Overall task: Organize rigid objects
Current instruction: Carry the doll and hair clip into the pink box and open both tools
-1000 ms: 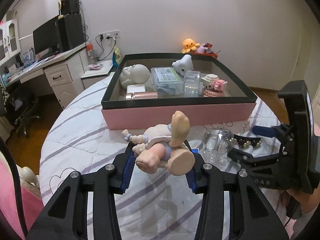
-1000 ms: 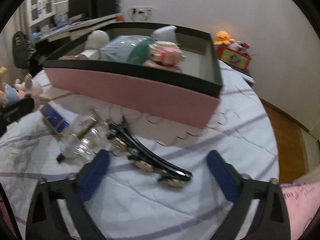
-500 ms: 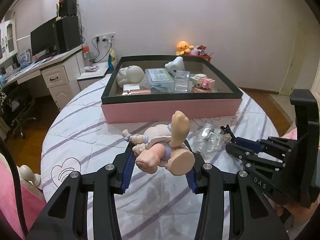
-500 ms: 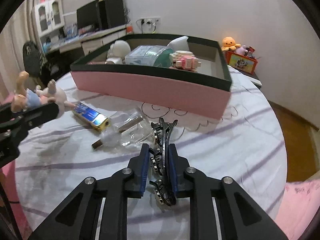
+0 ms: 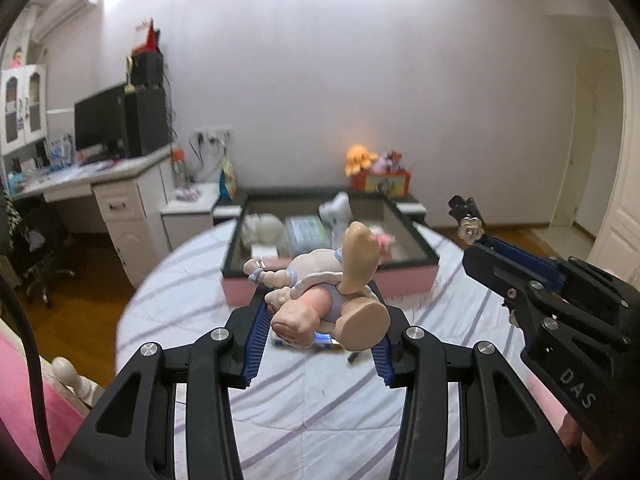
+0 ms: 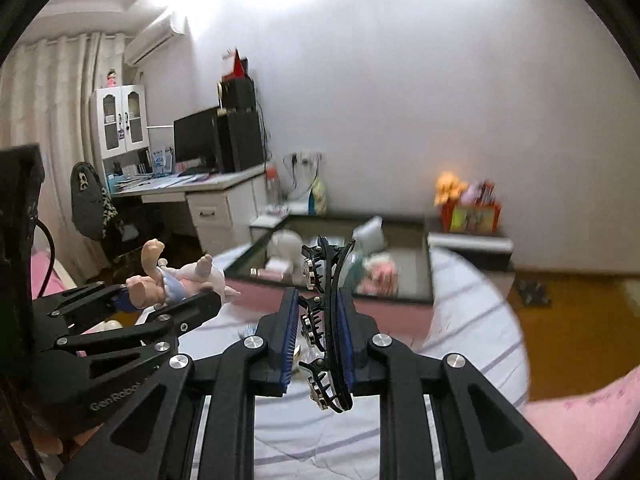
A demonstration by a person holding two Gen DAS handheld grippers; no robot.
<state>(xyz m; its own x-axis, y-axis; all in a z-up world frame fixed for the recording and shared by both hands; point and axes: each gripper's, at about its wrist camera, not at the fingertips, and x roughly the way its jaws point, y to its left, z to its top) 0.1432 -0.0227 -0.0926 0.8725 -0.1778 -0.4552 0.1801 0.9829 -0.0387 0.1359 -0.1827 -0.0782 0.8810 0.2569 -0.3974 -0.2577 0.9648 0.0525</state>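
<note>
My left gripper (image 5: 320,326) is shut on a small baby doll (image 5: 328,292), held in the air above the striped bed cover. The same doll (image 6: 168,276) shows at the left of the right wrist view, in the left gripper (image 6: 160,304). My right gripper (image 6: 318,330) is shut on a black hair clip (image 6: 324,320) with metal flowers, held upright off the bed. That hair clip (image 5: 466,220) sticks out of the right gripper (image 5: 488,246) at the right of the left wrist view. Ahead lies the pink box with a dark rim (image 5: 416,242), holding several toys.
A blue and gold flat item (image 5: 324,340) lies on the bed under the doll. Beyond the pink box (image 6: 424,264) stands a low white shelf with an orange plush and a red toy box (image 5: 380,176). A desk with a monitor (image 5: 100,128) is at the left.
Both grippers have risen from the bed and tilted up, so the box looks farther and lower. The right gripper went from open around the hair clip to shut on it and lifted it.
</note>
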